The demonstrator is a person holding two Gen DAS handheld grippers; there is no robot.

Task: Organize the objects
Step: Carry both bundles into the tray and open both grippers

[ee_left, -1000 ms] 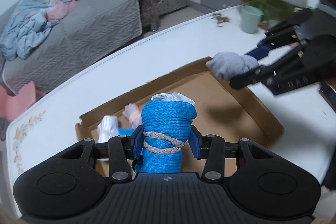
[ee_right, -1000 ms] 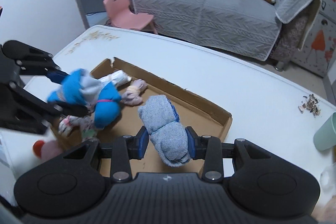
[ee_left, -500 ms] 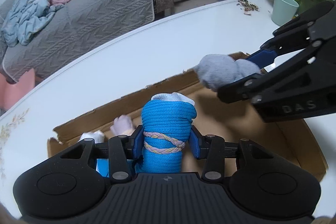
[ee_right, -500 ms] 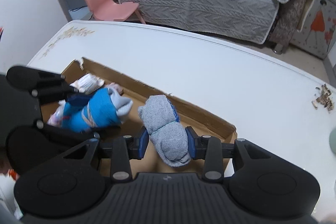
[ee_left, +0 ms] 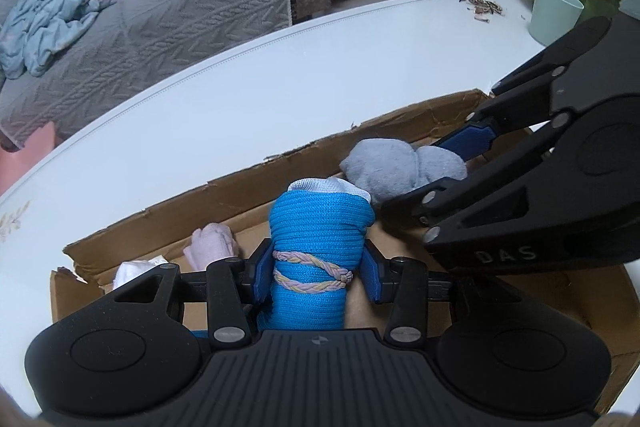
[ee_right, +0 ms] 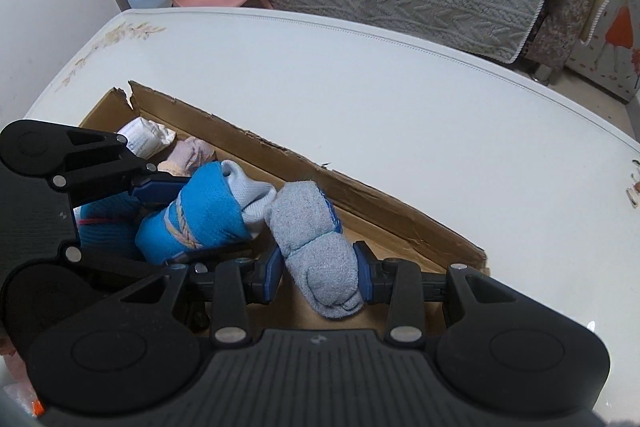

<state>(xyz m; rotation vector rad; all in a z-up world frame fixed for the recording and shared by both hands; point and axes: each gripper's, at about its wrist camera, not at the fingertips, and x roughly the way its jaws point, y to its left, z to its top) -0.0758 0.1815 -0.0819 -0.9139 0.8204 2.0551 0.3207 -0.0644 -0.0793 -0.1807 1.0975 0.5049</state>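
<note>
Blue sock roll, pastel braided band; grey sock roll.

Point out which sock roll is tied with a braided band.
The bright blue sock roll held by the left gripper: a pastel braid circles it twice. The grey sock roll and the pink one have none.

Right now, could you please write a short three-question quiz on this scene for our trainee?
1. True or false: the left hand-held gripper is empty.
2. What does the right hand-held gripper hold? A) green cup B) grey sock roll C) pink sock
3. Fill in: both rolls hang over the cardboard ____.

Key:
1. False; it grips the blue sock roll.
2. B, the grey sock roll.
3. Box.
</note>
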